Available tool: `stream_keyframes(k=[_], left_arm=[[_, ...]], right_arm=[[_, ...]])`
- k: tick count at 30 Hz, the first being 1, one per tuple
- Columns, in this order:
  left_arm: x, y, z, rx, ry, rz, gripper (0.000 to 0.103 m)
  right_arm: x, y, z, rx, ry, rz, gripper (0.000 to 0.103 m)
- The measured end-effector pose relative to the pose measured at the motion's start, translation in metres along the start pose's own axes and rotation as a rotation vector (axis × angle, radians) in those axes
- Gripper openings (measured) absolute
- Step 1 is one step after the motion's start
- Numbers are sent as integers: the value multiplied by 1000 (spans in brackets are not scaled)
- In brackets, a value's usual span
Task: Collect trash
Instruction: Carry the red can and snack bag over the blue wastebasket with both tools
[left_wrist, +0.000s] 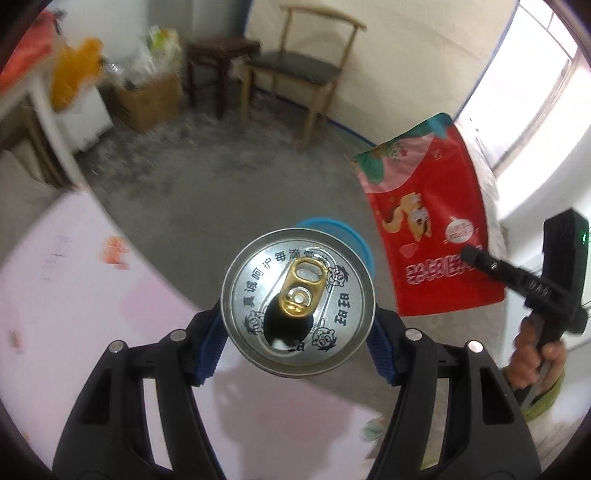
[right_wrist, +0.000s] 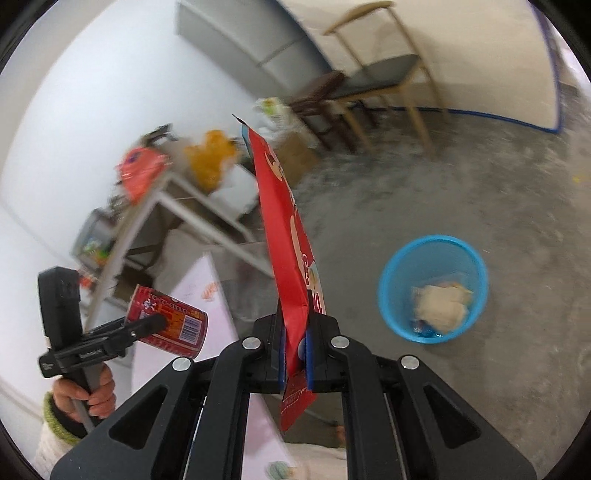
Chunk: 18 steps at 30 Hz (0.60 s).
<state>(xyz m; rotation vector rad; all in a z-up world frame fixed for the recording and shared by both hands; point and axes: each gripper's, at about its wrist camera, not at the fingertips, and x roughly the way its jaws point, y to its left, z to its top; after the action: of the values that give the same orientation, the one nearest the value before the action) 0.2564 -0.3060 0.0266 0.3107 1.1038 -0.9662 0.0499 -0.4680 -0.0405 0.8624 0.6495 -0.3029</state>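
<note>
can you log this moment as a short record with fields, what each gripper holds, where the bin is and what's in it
left gripper: shut on an opened red drink can with a silver top and gold pull tab, held by its sides
right gripper: shut on a flat red printed snack bag, pinched near its lower end, standing edge-on
bin: round blue plastic wastebasket on the grey concrete floor, right of the bag in the right wrist view
bin contents: crumpled pale wrappers
both items: not yet in the bin
nearby: pink-topped table, wooden chair
</note>
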Motion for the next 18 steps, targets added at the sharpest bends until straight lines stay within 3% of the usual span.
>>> stream_keyframes(k=[6, 11, 15, 18], left_arm=[[100, -31, 28, -23, 171, -92, 62], [175, -50, 38, -45, 276, -103, 62], [213, -60, 49, -95, 288, -100, 63], [226, -60, 63, -158, 251, -96, 73]], right_arm=[[28, -73, -1, 126, 75, -122, 8], [56, -111, -4, 211, 109, -170, 8], [74, -131, -2, 252, 124, -179, 8], [91, -144, 5, 282, 138, -164, 8]])
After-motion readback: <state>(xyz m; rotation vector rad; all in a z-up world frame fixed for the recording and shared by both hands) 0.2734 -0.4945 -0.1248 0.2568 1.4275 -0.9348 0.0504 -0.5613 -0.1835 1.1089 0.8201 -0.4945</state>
